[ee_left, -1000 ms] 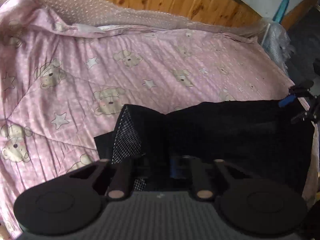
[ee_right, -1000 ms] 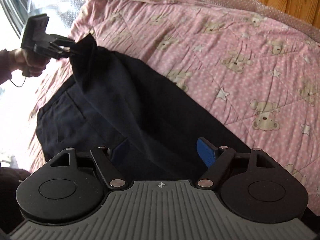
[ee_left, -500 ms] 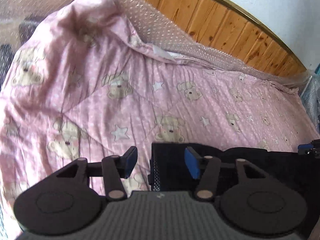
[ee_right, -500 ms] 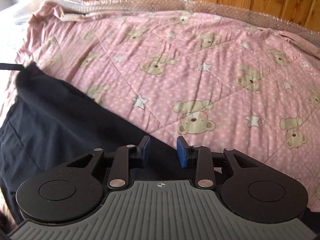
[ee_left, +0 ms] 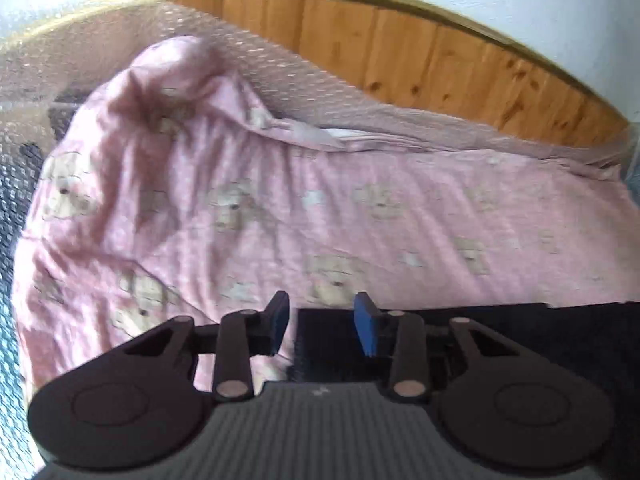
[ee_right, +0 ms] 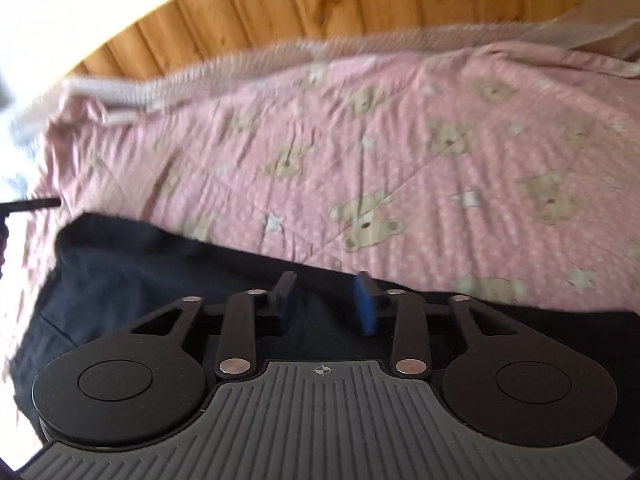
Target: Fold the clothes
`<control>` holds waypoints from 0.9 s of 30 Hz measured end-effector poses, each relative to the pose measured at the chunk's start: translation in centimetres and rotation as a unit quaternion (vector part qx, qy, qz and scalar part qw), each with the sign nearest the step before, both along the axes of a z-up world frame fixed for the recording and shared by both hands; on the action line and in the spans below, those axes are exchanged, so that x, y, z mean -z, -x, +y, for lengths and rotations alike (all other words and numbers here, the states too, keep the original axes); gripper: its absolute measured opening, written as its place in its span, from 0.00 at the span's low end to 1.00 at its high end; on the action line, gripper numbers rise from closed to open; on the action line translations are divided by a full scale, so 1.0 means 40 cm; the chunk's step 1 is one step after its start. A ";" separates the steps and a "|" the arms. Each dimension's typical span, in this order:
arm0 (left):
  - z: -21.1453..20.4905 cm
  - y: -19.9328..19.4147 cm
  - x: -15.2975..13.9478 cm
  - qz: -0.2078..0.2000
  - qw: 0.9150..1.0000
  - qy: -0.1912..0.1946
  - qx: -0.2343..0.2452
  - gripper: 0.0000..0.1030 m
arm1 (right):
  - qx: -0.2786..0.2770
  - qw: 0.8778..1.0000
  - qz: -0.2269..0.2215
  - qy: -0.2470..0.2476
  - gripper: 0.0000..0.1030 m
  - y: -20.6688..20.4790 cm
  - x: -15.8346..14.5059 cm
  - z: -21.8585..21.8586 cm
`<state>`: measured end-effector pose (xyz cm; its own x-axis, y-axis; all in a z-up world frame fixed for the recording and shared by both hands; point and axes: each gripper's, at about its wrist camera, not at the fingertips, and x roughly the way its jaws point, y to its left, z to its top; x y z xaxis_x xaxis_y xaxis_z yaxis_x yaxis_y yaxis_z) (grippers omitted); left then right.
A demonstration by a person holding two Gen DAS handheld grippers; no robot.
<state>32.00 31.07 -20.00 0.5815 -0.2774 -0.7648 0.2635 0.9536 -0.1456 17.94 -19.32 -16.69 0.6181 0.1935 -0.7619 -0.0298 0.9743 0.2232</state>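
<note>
Two grippers hang over the bed, and neither one has hold of anything.

From the left wrist view, the left gripper has its jaws partway open. They have just been closing a little, with nothing pinched between them. The dark trousers lie flat on the pink bear quilt. Their left end sits just under the right blue pad, and the rest runs off to the right. The left pad is over bare quilt. Behind the quilt I can see the wooden wall and some bubble wrap.

From the right wrist view, the right gripper is also partway open. Its jaws have just been opening a little, and they are empty. It hangs over the near edge of the trousers, which spread to the left. The quilt lies far behind.

I think one fold is down and the next one has to start. To do it well, each gripper should go down to one end of the cloth. It should pinch all the layers together, not just the top one. Then both should lift at the same time and lay the cloth over so the edges match. If one side goes first, the trousers may bunch up.
</note>
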 end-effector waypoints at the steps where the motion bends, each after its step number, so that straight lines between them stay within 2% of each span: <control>1: -0.024 0.029 0.003 0.015 0.999 0.016 0.023 0.41 | 0.020 1.000 0.005 0.008 0.44 0.030 0.002 -0.021; 2: -0.048 0.058 0.009 0.030 0.998 0.028 0.045 0.41 | 0.043 0.999 0.016 0.018 0.44 0.059 0.013 -0.047; 3: -0.073 0.085 0.033 0.047 0.997 0.021 0.060 0.41 | 0.066 0.997 0.026 0.028 0.44 0.089 0.024 -0.074; 5: -0.099 0.134 0.094 0.080 0.995 -0.012 0.056 0.41 | 0.115 0.992 0.041 0.043 0.44 0.146 0.056 -0.140; 6: -0.099 0.157 0.125 0.097 0.994 -0.041 0.035 0.37 | 0.140 0.988 0.047 0.049 0.44 0.175 0.074 -0.175; 7: -0.089 0.184 0.147 0.103 0.992 -0.067 0.006 0.29 | 0.154 0.985 0.051 0.053 0.44 0.200 0.091 -0.211; 8: -0.075 0.206 0.141 0.094 0.993 -0.072 -0.017 0.19 | 0.159 0.984 0.052 0.055 0.38 0.223 0.106 -0.249; 9: -0.064 0.220 0.134 0.106 0.990 -0.080 -0.041 0.07 | 0.160 0.983 0.058 0.061 0.40 0.240 0.110 -0.275; 10: -0.058 0.236 0.115 0.110 0.988 -0.090 -0.066 0.06 | 0.157 0.982 0.068 0.073 0.39 0.252 0.103 -0.292; 12: -0.062 0.284 0.065 0.088 0.990 -0.082 -0.079 0.27 | 0.153 0.983 0.056 0.087 0.42 0.281 0.070 -0.304; 14: -0.092 0.338 0.042 0.088 0.994 -0.051 -0.041 0.32 | 0.133 0.988 0.027 0.074 0.47 0.319 0.038 -0.297; 16: -0.119 0.387 0.046 0.104 0.994 -0.024 -0.001 0.34 | 0.112 0.991 0.020 0.064 0.48 0.349 0.036 -0.287; 18: -0.130 0.430 0.084 0.110 0.993 -0.044 0.017 0.34 | 0.110 0.991 0.042 0.064 0.48 0.379 0.068 -0.285; 20: -0.139 0.471 0.119 0.116 0.991 -0.062 0.033 0.27 | 0.130 0.987 0.055 0.082 0.48 0.421 0.103 -0.288; 22: -0.127 0.480 0.102 0.125 0.990 -0.060 0.002 0.19 | 0.157 0.981 0.057 0.097 0.48 0.462 0.081 -0.281; 23: -0.129 0.490 0.085 0.118 0.991 -0.057 -0.006 0.22 | 0.171 0.978 0.063 0.104 0.49 0.481 0.065 -0.277; 24: -0.136 0.510 0.073 0.102 0.993 -0.057 0.004 0.33 | 0.175 0.977 0.065 0.104 0.48 0.498 0.061 -0.274; 25: -0.143 0.529 0.065 0.089 0.994 -0.060 0.011 0.35 | 0.171 0.978 0.064 0.098 0.49 0.516 0.064 -0.273; 26: -0.147 0.544 0.080 0.095 0.992 -0.082 0.005 0.35 | 0.167 0.979 0.062 0.093 0.52 0.533 0.068 -0.271; 27: -0.143 0.558 0.093 0.097 0.992 -0.084 -0.005 0.35 | 0.164 0.981 0.061 0.088 0.53 0.550 0.071 -0.269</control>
